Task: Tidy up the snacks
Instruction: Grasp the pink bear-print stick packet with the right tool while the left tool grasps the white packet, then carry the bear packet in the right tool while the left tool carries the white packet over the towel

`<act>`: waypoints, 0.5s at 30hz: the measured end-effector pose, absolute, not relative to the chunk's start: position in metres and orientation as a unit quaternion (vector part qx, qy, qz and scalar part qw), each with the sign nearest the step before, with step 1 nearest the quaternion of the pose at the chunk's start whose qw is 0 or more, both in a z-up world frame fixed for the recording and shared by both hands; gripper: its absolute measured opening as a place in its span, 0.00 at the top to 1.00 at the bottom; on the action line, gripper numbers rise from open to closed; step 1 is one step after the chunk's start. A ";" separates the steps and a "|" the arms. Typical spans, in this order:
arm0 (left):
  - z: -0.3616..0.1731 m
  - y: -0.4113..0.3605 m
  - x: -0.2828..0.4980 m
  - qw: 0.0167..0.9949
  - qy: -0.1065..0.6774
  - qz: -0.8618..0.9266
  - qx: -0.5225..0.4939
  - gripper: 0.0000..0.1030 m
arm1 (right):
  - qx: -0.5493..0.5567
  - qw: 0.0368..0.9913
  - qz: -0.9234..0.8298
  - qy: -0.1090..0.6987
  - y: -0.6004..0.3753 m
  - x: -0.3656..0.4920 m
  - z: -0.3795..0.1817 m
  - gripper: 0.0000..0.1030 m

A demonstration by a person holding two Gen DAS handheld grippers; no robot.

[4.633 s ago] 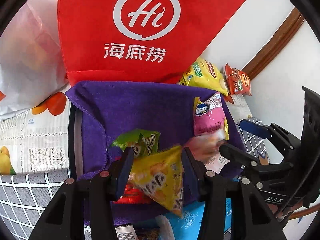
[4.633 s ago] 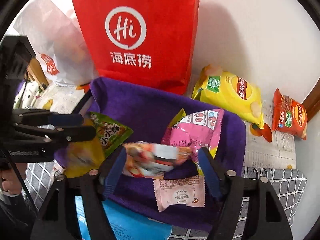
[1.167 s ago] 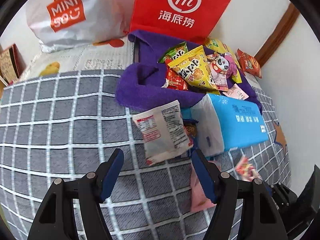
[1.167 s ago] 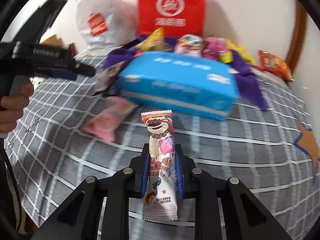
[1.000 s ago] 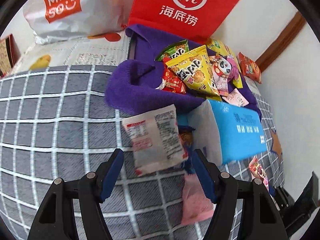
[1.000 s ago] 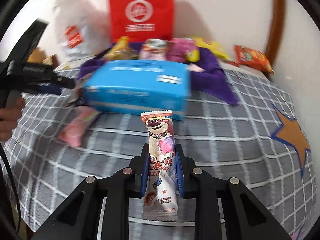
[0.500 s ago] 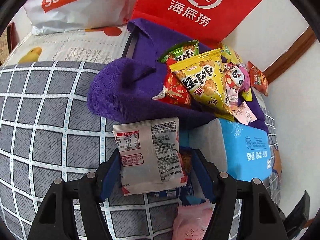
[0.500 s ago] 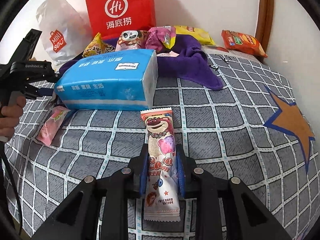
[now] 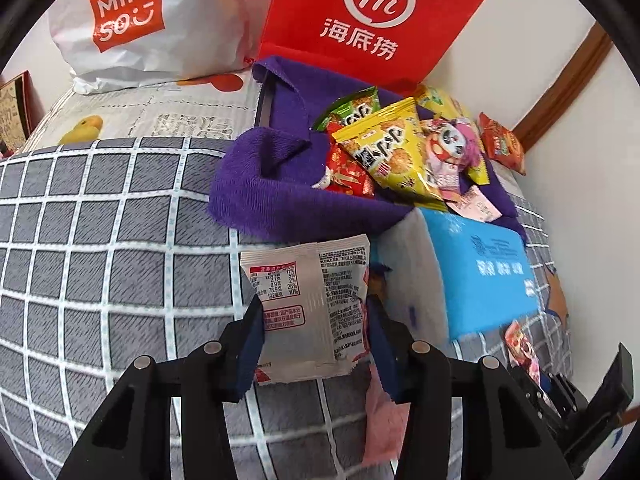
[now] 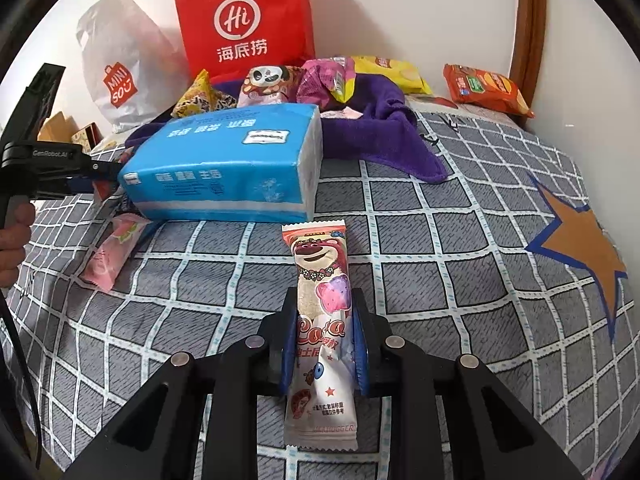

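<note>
My left gripper (image 9: 314, 342) has its blue pads on both edges of a silver snack packet (image 9: 308, 300) printed with a nutrition label, lying on the grey checked bedspread. My right gripper (image 10: 322, 336) is shut on a long pink bear-print snack bar (image 10: 322, 320), held above the bedspread. A purple-towel-lined tray (image 9: 280, 200) behind holds several snacks, among them a yellow triangular bag (image 9: 390, 156); it also shows in the right wrist view (image 10: 380, 132). A pink packet (image 10: 114, 252) lies loose on the bed, also in the left wrist view (image 9: 382, 420).
A blue tissue pack (image 9: 476, 272) lies between the tray and the grippers, also in the right view (image 10: 232, 168). A red paper bag (image 9: 372, 20) and a white Miniso bag (image 9: 132, 20) stand against the wall. An orange chip bag (image 10: 486, 88) lies far right.
My left gripper has moved forward over the silver packet and narrowed until its pads reach the packet's edges. My right gripper has kept the bear bar and lowered towards the bed.
</note>
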State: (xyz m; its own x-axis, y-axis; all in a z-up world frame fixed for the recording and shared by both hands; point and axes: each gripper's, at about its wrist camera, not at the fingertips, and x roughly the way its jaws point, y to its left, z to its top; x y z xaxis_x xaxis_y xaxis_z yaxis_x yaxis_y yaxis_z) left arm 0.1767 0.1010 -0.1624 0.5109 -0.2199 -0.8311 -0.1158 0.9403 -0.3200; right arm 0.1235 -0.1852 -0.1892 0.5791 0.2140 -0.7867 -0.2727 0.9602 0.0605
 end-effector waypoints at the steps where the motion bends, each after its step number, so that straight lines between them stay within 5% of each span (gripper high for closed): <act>1: -0.161 0.102 0.172 0.852 0.493 -0.035 -0.172 0.55 | -0.032 0.889 0.139 0.436 -0.185 0.122 -0.187 0.77; 15: -0.125 0.069 0.123 0.859 0.475 -0.105 -0.160 0.55 | -0.017 0.905 0.136 0.402 -0.184 0.114 -0.145 0.77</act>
State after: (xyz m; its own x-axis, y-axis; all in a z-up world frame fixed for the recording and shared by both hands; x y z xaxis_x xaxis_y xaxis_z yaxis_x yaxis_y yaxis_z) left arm 0.1231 0.0689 -0.1251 0.5265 -0.3328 -0.7823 0.0281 0.9265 -0.3752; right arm 0.1144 -0.1844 -0.1452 0.6399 0.2324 -0.7325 -0.2596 0.9625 0.0786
